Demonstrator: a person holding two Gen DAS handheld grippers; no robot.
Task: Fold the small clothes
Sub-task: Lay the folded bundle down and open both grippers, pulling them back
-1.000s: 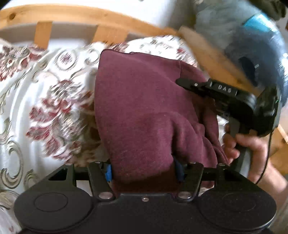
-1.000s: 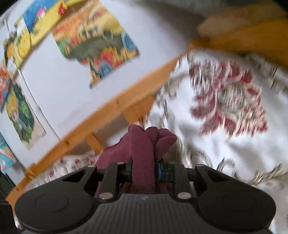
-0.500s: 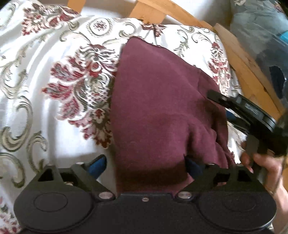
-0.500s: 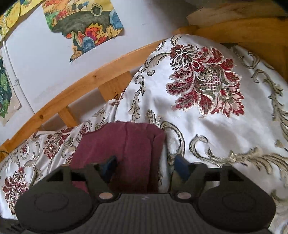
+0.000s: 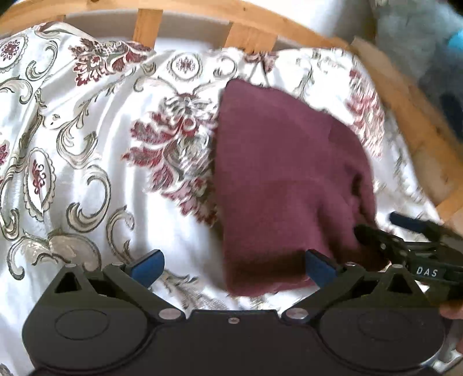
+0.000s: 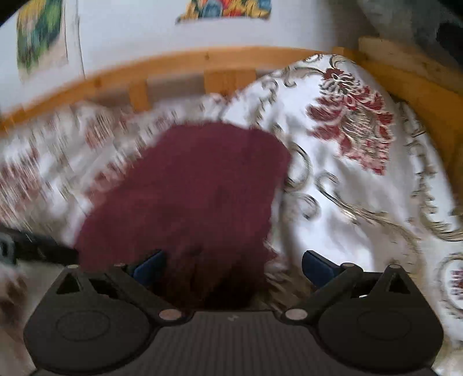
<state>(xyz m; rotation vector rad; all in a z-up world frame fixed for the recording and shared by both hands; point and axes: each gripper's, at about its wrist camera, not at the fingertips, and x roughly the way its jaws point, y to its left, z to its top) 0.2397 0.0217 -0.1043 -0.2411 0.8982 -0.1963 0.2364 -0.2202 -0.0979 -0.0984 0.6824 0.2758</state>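
Maroon knit: we log one small folded garment (image 5: pixel 277 185), a thick soft fabric, lying flat on the bedspread (image 5: pixel 86 162).
Garment position: right of centre in the left wrist view, its near hem just ahead of the tool; in the right wrist view (image 6: pixel 188 185) it fills the lower middle, blurred.
Left gripper (image 5: pixel 233 264): we find the blue-padded jaws spread wide — nothing pinched; its right pad (image 5: pixel 319 264) sits at the garment's near hem, its left pad over bare bedspread.
Right gripper (image 6: pixel 231 264): jaws likewise spread, holding nothing; the garment's near end lies between and below them. From the left wrist view we see it (image 5: pixel 399 231) at the garment's right edge, marked "DAS"; contact cannot be told.
Bedspread: white satin with red floral and grey-gold scroll motifs, wrinkled.
Bed frame (image 5: pixel 185 17): light wood rail with slats, behind the bedspread.
Wall (image 6: pixel 130 34): white, with colourful pictures (image 6: pixel 225 10) — we cannot make out details.
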